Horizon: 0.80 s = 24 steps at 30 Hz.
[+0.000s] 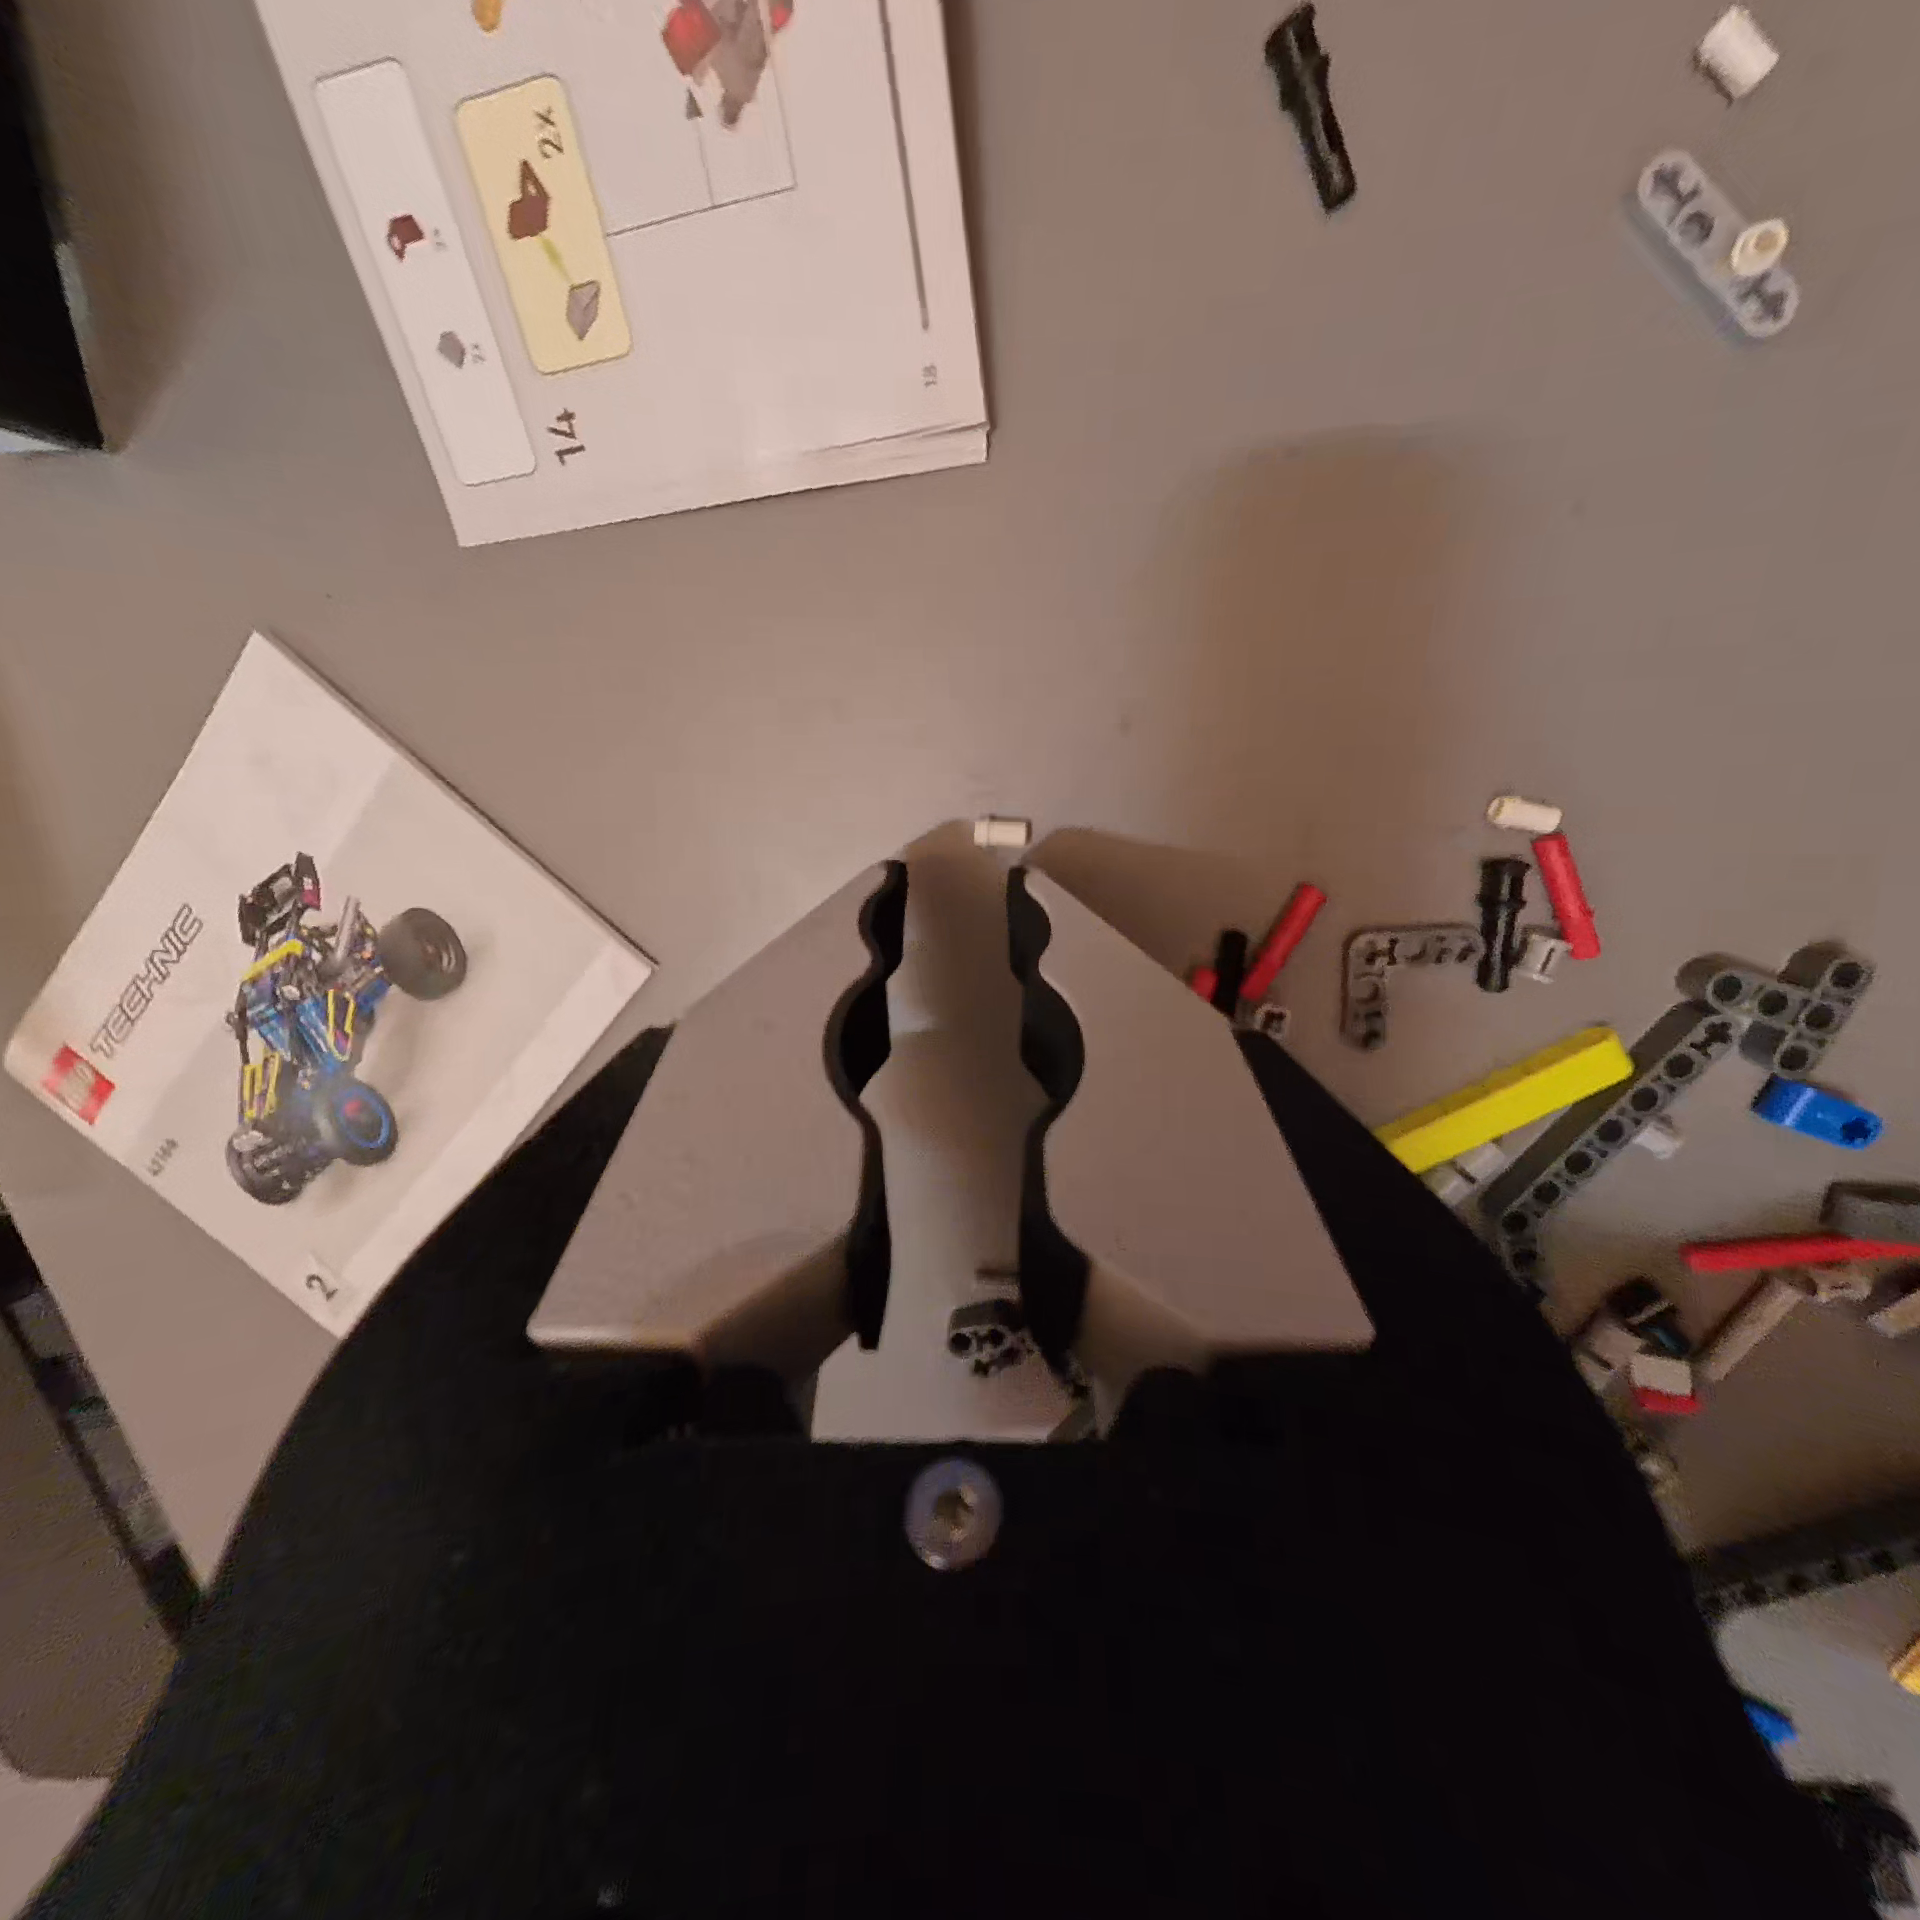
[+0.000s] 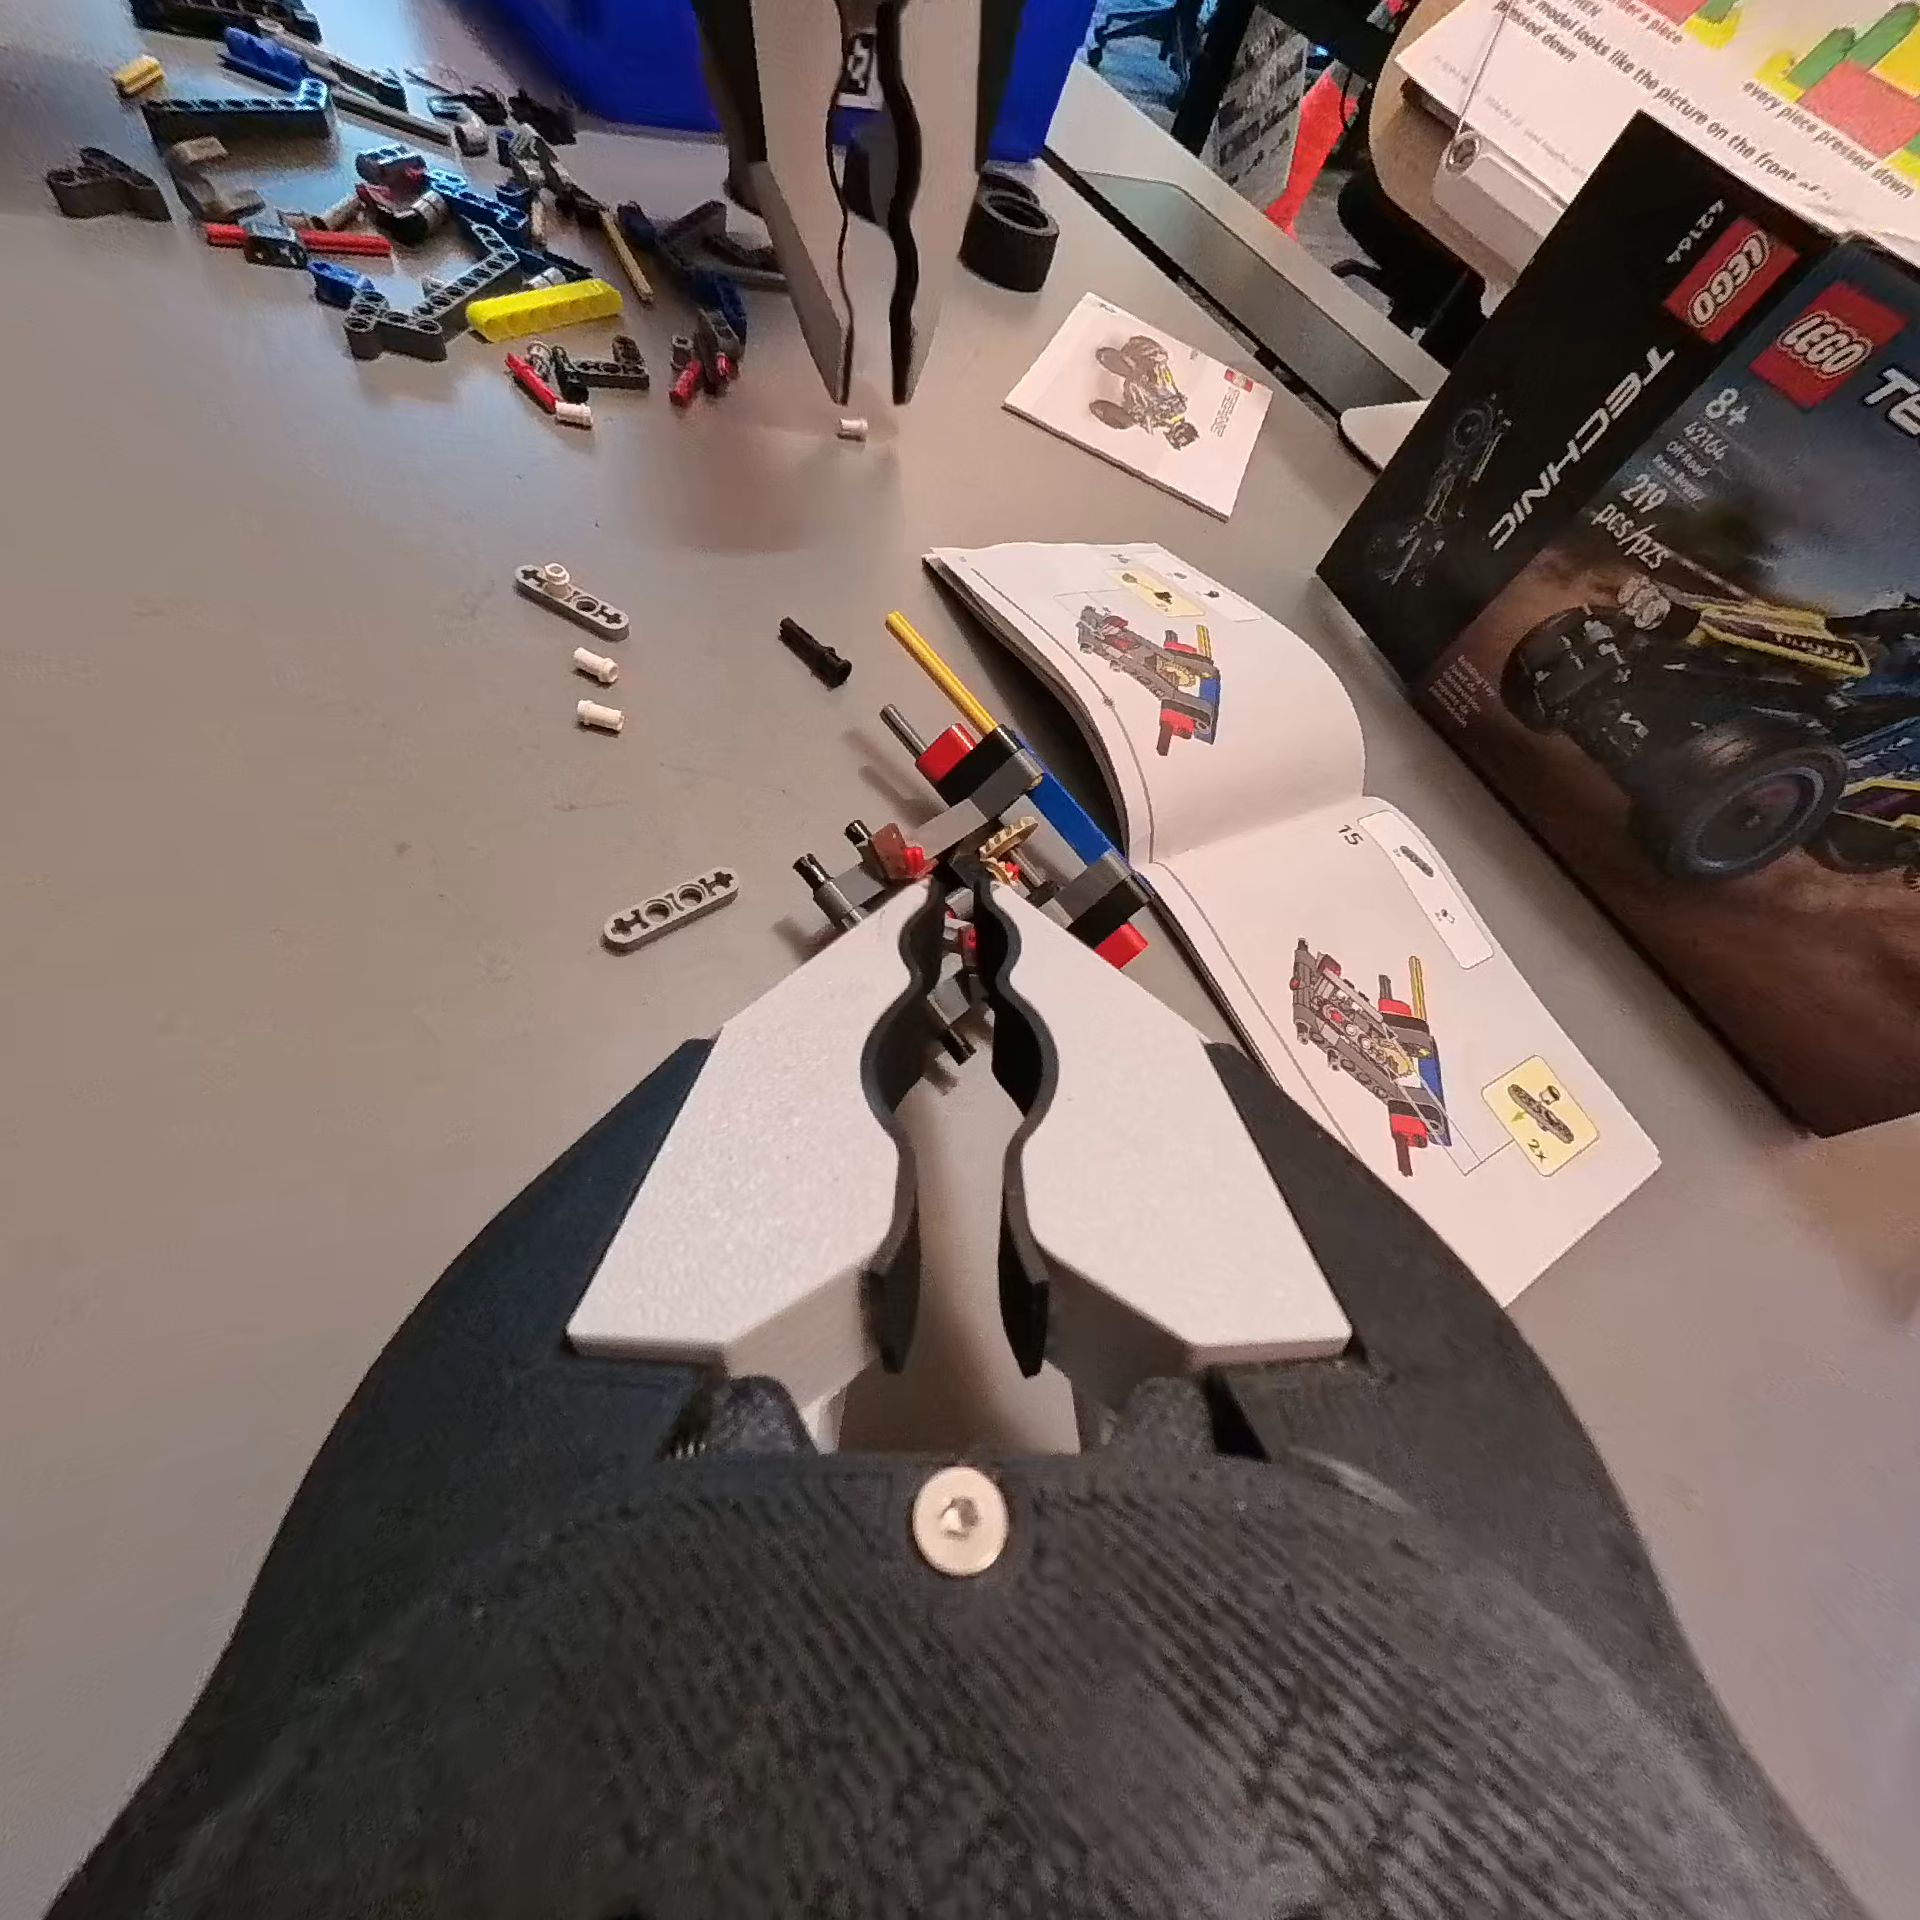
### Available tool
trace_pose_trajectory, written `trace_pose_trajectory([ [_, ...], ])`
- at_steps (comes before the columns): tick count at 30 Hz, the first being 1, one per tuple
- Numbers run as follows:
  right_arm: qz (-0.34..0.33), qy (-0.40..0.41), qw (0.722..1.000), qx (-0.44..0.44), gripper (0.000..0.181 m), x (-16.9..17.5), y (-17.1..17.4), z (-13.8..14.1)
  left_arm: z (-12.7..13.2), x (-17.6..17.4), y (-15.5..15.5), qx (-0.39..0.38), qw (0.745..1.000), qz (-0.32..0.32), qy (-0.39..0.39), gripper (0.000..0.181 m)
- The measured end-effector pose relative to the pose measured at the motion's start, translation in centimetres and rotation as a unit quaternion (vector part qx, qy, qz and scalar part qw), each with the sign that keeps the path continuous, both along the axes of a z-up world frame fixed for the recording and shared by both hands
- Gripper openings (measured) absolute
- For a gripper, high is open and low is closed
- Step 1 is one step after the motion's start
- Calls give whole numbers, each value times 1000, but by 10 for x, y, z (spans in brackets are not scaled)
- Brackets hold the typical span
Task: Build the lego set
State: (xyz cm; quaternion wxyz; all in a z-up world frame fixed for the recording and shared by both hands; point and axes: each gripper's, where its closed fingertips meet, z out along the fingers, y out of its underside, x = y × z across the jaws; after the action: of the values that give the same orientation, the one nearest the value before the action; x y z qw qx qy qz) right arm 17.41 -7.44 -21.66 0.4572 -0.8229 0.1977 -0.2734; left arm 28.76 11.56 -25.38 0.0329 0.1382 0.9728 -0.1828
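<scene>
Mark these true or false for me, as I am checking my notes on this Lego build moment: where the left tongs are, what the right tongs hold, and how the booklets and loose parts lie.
1. The left tongs are poised over a small white pin lying on the table. True.
2. The left tongs are clamped on that white pin. False: their jaws stand apart and the pin lies free on the table.
3. The right tongs are at the partly built assembly. True.
4. Both instruction booklets are shut. False: the open booklet lies spread beside the assembly; only the small booklet is shut.
5. The yellow beam lies among the loose parts. True.
</scene>
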Motion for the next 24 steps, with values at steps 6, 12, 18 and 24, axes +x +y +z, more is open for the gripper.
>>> trace_pose_trajectory([
  [6,1,-2,1000,-19,2,0,1,-5,-3,2,-2,42,998,-47,-30,17],
  [12,-2,0,1000,-20,2,2,0,-5,-6,-6,-13,33,996,-72,-33,13],
  [18,0,0,999,-36,2,1,1,-10,-7,-9,-18,26,997,-74,-23,8],
  [24,-1,-1,999,-35,2,2,0,-9,-1,-2,-25,17,996,-79,-35,13],
])
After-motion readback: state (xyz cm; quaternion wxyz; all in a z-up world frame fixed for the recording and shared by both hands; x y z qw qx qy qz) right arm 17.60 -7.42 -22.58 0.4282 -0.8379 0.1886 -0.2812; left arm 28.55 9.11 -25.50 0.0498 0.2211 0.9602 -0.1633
